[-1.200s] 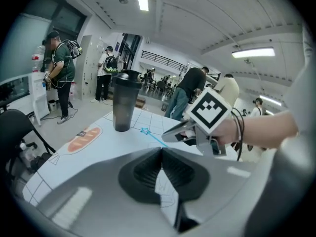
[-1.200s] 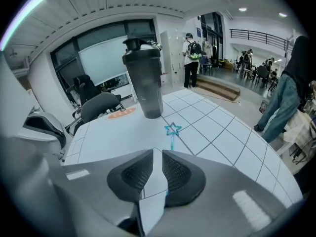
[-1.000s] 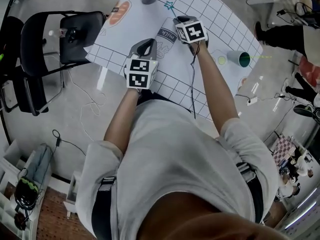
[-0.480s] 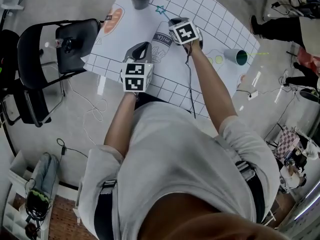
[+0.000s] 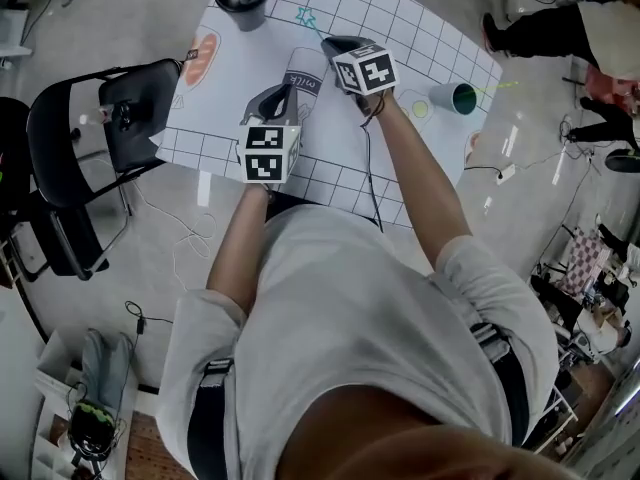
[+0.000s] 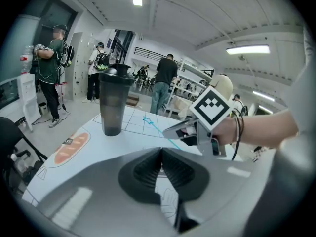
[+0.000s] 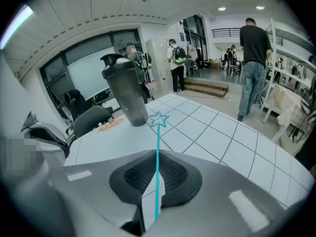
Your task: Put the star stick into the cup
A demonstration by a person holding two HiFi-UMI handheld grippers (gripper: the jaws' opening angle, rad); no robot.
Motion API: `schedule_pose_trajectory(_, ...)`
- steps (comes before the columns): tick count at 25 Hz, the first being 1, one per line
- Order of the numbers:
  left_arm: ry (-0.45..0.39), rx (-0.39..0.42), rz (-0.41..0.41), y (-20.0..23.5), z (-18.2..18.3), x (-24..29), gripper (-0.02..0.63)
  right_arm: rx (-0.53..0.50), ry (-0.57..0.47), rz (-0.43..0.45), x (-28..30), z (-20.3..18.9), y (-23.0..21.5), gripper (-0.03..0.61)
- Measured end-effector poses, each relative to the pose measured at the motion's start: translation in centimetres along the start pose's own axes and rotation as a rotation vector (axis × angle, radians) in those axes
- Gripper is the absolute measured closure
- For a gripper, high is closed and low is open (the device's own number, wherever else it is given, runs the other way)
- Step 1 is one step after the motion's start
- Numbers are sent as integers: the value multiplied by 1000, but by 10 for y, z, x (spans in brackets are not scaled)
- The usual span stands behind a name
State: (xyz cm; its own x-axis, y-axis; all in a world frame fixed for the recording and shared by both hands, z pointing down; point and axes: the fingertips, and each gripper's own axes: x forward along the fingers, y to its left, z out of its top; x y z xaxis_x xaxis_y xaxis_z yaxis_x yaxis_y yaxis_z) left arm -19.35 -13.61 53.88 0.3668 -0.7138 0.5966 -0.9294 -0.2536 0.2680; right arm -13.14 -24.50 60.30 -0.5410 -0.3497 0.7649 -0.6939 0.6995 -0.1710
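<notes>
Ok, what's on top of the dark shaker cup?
A black lid sits on the dark translucent shaker cup. It covers the opening, so the inside cannot be seen from above.

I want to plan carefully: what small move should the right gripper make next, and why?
Probably lift the star stick higher toward the dark cup: the right gripper is shut on it, and its star sits low beside the cup's wall, below the rim.
</notes>
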Motion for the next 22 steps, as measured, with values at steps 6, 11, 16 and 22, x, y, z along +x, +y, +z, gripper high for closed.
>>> schedule_pose_trajectory(6,-9,46,-73,-37,13,16,611,125,-161,36,-48,11,-13,561)
schedule_pose_trajectory(11,-3,92,-138,-72,17,29,611,175,-245,-1,-91,6,-32,561)
schedule_pose_trajectory(16,5,156,-213,-113,22,40,611,205,-324,-70,-138,-5,-51,561)
schedule_pose_trajectory(22,5,233,-310,-168,29,51,611,219,-480,-168,-207,-13,-75,561)
